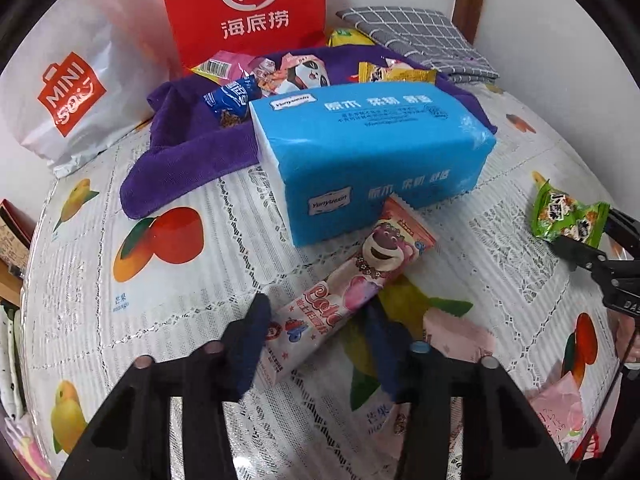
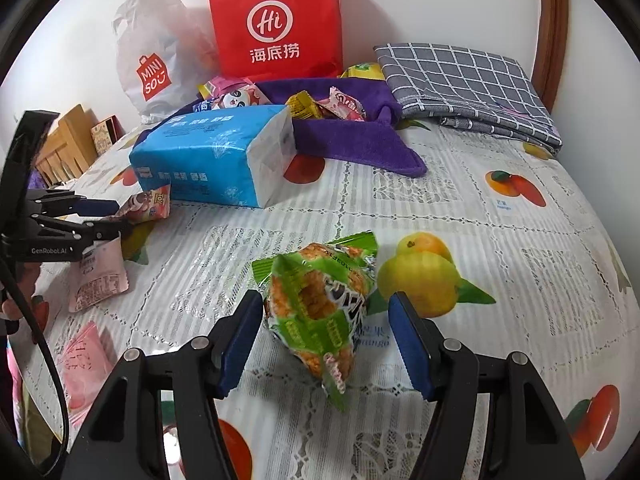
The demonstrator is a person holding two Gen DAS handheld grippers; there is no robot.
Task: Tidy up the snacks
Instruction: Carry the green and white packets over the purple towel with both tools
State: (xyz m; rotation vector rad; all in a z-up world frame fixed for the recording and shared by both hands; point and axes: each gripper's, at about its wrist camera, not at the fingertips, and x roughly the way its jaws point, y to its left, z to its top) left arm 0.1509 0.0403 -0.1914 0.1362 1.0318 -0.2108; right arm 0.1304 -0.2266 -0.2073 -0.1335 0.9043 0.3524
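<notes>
A long pink snack packet (image 1: pixel 344 292) with a bear picture lies on the fruit-print tablecloth (image 1: pixel 180 280), one end against the blue tissue pack (image 1: pixel 372 152). My left gripper (image 1: pixel 316 312) is shut on the packet's lower half, a blue pad against each side. A green rice-cracker packet (image 2: pixel 320 304) lies between the fingers of my right gripper (image 2: pixel 324 300). The left pad (image 2: pixel 244 328) is at the wrapper; the right one stands slightly off it, so the gripper is open. Several snacks lie on the purple towel (image 2: pixel 352 140) at the back.
A red paper bag (image 2: pixel 276 20) and a white plastic bag (image 2: pixel 160 56) stand against the wall behind the towel. A folded grey checked cloth (image 2: pixel 460 84) lies at the back right. Pink snack packets (image 2: pixel 96 276) lie near the left gripper.
</notes>
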